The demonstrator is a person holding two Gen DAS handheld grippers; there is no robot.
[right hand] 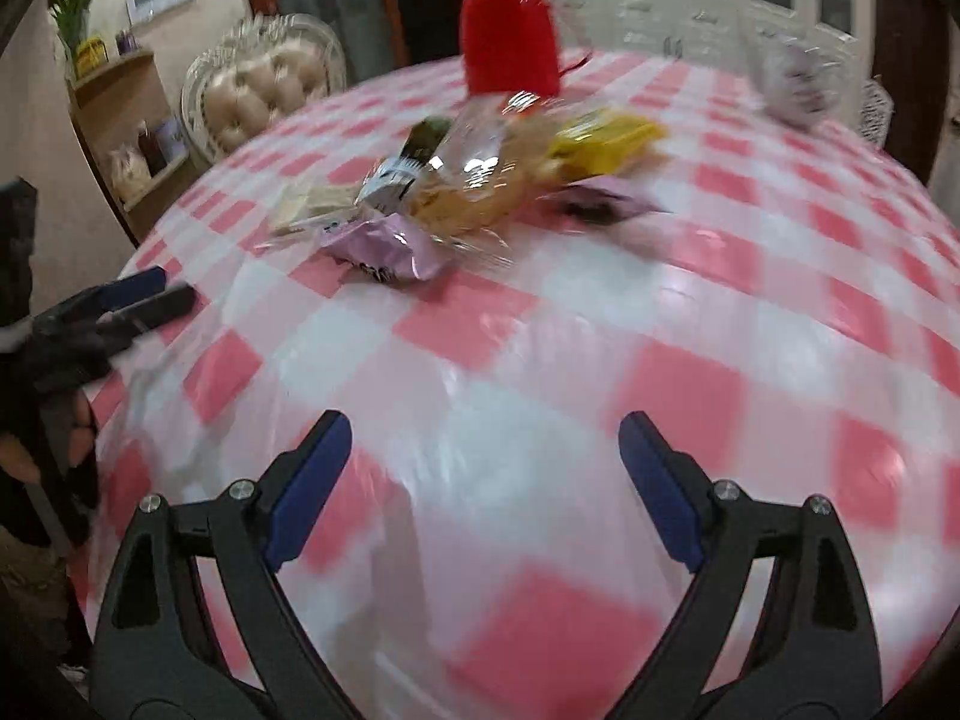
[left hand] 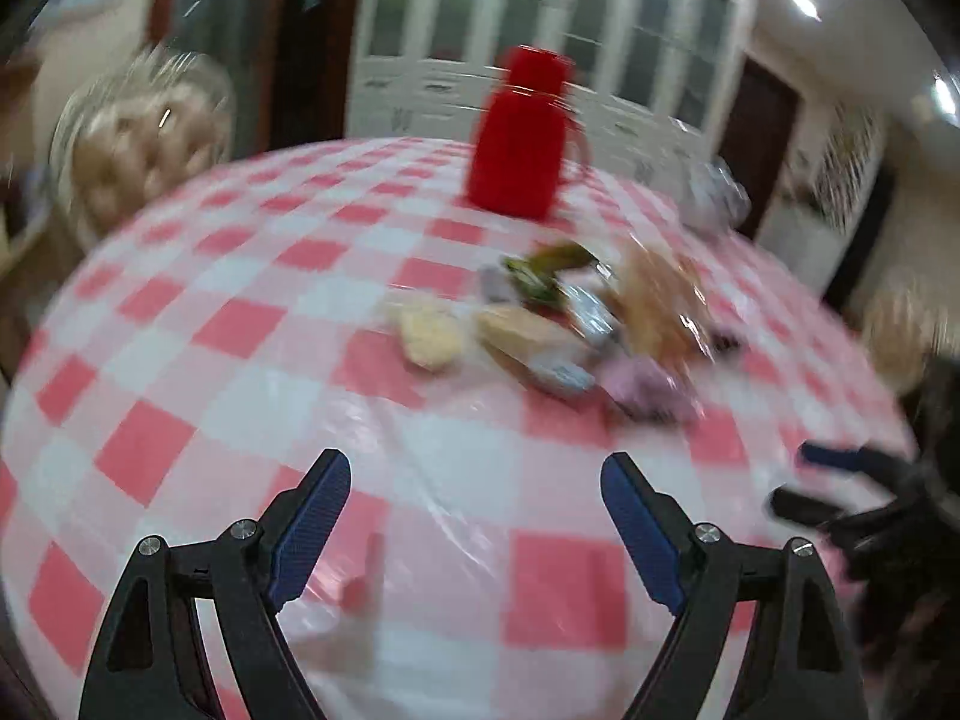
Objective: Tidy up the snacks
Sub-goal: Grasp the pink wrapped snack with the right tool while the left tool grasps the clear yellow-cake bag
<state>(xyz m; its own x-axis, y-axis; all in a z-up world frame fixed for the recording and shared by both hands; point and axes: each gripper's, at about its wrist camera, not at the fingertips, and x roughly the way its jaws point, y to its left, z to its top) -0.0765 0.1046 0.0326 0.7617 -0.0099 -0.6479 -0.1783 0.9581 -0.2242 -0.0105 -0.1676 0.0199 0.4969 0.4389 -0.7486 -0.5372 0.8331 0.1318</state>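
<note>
A pile of wrapped snacks [left hand: 558,324] lies mid-table on the red-and-white checked cloth; it also shows in the right wrist view [right hand: 468,192]. It holds a purple packet [right hand: 384,249], a yellow packet [right hand: 606,138], a clear bag of biscuits [right hand: 480,180] and a pale cracker pack [left hand: 429,330]. My left gripper [left hand: 477,492] is open and empty, above the cloth short of the pile. My right gripper [right hand: 486,456] is open and empty, also short of the pile. Each gripper shows in the other's view, the right one [left hand: 804,480] and the left one [right hand: 162,294].
A red jug [left hand: 519,132] stands behind the pile, also in the right wrist view [right hand: 510,30]. A clear container of buns [right hand: 264,78] sits at the far left edge. A crumpled clear bag [right hand: 798,81] lies far right. A wooden shelf [right hand: 126,132] stands beyond the table.
</note>
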